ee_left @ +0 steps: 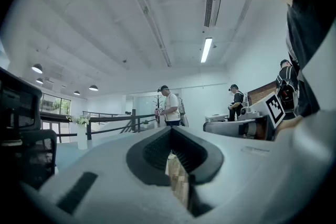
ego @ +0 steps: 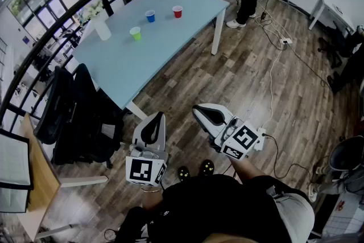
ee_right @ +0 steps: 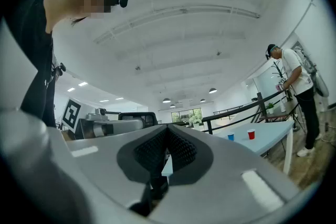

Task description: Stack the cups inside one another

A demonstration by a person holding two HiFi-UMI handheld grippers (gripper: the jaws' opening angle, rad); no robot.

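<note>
Cups stand singly on the desk (ego: 170,48): green cup (ego: 135,33), blue cup (ego: 150,16) and red cup (ego: 177,11), each apart, none nested, so stacking looks not yet begun. The left hand-held gripper (ego: 159,118) and right hand-held gripper (ego: 199,110) hang well short of the desk, jaws pressed together on nothing; all the nesting is left to do.

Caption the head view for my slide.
Left gripper and right gripper shut, empty, short of the table; red cup, blue cup, green cup stand apart.
</note>
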